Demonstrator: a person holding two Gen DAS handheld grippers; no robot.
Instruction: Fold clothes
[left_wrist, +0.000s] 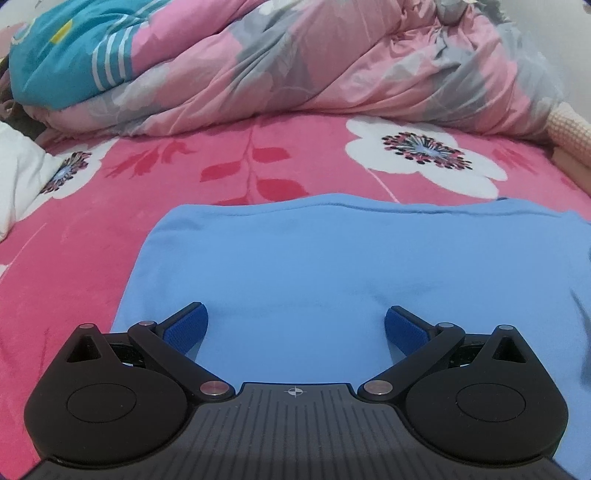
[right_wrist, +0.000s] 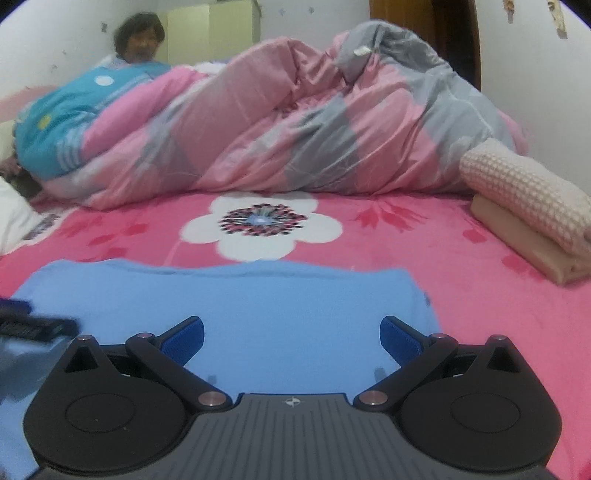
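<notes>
A light blue garment (left_wrist: 332, 258) lies flat on the pink flowered bedsheet (left_wrist: 74, 258), its far edge straight across. My left gripper (left_wrist: 295, 325) hovers over its near part, open, nothing between the blue pads (left_wrist: 184, 328). In the right wrist view the same blue garment (right_wrist: 240, 302) spreads below my right gripper (right_wrist: 291, 336), which is also open and empty. The left gripper's dark body (right_wrist: 33, 326) shows blurred at that view's left edge, over the garment.
A bunched pink and grey quilt (right_wrist: 277, 122) runs across the back of the bed, with a teal blanket (left_wrist: 66, 59) at its left. Folded cream and beige clothes (right_wrist: 535, 218) sit at the right edge. A white cloth (left_wrist: 18, 177) lies left. A person (right_wrist: 138, 37) sits behind the quilt.
</notes>
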